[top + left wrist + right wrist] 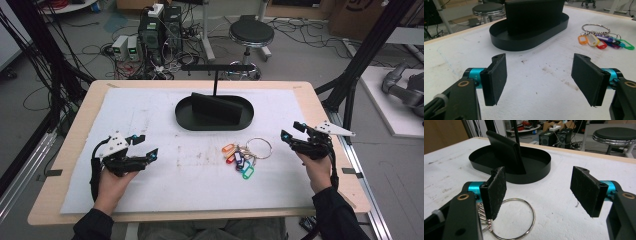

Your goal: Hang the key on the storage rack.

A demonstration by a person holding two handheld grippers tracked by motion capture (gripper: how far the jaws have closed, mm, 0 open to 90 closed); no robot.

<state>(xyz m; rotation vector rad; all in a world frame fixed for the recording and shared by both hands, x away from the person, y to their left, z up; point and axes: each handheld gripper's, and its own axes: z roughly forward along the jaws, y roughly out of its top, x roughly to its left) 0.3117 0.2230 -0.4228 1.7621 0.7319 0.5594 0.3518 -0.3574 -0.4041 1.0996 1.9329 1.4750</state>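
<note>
I have my left gripper (146, 148) near the left edge of the white-covered tabletop (150, 195), its jaws spread wide with nothing between them; in the left gripper view the two black pads (496, 78) frame only bare, stained white cover. My right gripper (292, 134) sits near the right edge, jaws likewise wide apart and holding nothing. The large silver key ring with its bunch of coloured plastic key tags (243, 157) lies flat on the tabletop right of centre, nearer to my right gripper than to my left, and touching neither. In the right gripper view the silver ring (514, 218) lies on the cover just below and in front of the left-hand pad (whether the pad grazes it I cannot tell). Toward the far edge stands the black oval tray with an upright black block in it (215, 112), apart from the keys.
</note>
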